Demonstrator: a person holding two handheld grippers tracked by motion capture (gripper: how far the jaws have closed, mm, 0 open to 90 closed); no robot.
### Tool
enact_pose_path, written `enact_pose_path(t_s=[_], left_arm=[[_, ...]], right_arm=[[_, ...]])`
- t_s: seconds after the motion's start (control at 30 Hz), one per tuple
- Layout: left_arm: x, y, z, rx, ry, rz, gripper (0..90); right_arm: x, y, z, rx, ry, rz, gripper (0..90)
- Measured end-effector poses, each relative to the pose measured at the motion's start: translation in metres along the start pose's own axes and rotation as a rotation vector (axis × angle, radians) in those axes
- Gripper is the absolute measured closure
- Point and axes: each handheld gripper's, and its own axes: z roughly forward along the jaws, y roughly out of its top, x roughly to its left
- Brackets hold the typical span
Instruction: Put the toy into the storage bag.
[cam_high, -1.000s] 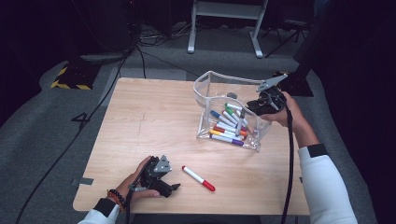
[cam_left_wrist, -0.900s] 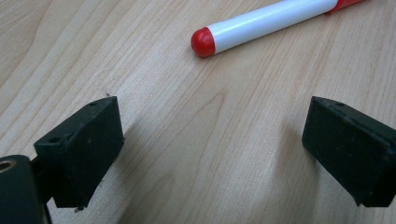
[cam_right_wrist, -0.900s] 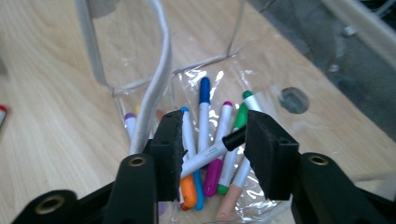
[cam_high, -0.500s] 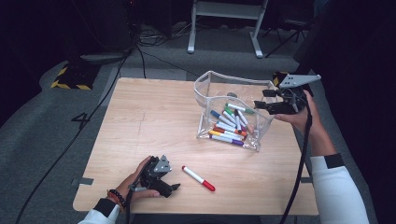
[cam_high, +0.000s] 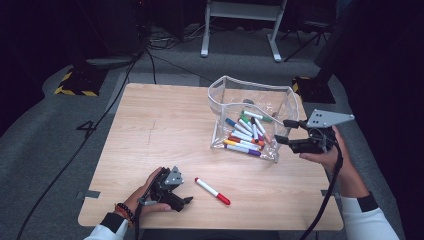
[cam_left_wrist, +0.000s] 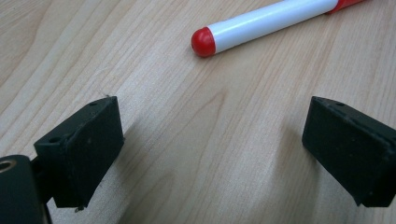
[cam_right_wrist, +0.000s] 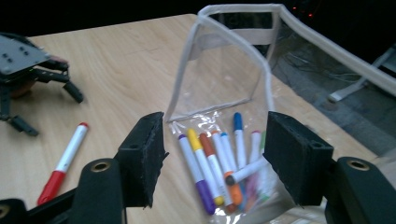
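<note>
A clear plastic pouch (cam_high: 252, 107) stands open on the wooden table (cam_high: 160, 125), with several coloured markers (cam_high: 247, 136) lying in it. A red-and-white marker (cam_high: 212, 191) lies loose near the front edge. My left gripper (cam_high: 186, 202) rests on the table just left of that marker. In the left gripper view its jaws (cam_left_wrist: 210, 154) stand open on bare wood, with the marker's red end (cam_left_wrist: 204, 42) just beyond. My right gripper (cam_high: 282, 131) hovers at the pouch's right side. Its jaws (cam_right_wrist: 215, 158) have just been opening, with nothing gripped; the pouch (cam_right_wrist: 224, 79) stands beyond them.
The table's right edge lies under my right hand (cam_high: 327, 157). Beyond the far edge are grey floor, black cables (cam_high: 145, 55) and a white metal stand (cam_high: 240, 10). Bare wood stretches across the table's left half. In the right gripper view, the left gripper (cam_right_wrist: 28, 79) sits at far left.
My right gripper has moved right, from over the pouch's mouth to beside its right wall, and its jaws have spread. The left gripper and the loose marker have stayed put.
</note>
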Motion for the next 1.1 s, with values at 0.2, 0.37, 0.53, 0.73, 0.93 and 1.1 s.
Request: enact_pose_path(t_s=[0.2,0.37,0.53,0.73,0.93,1.1], left_arm=[[0.0,0.0,0.0,-0.002,0.0,0.001,5.6],[0.0,0.0,0.0,-0.001,0.0,0.0,5.6],[0.0,0.0,0.0,-0.001,0.0,0.0,5.6],[0.0,0.0,0.0,-0.001,0.001,-0.001,5.7],[0.0,0.0,0.0,-0.001,0.0,-0.001,5.6],[0.0,0.0,0.0,-0.001,0.0,-0.001,5.6]], right_arm=[[0.026,-0.024,0.01,0.005,0.042,-0.004,36.5],[0.046,-0.043,0.028,0.033,0.079,-0.005,34.2],[0.069,-0.059,0.05,0.062,0.14,-0.012,32.8],[0.101,-0.075,0.085,0.111,0.237,-0.049,32.3],[0.128,-0.086,0.12,0.16,0.329,-0.053,32.9],[0.14,-0.087,0.138,0.179,0.352,-0.058,34.0]])
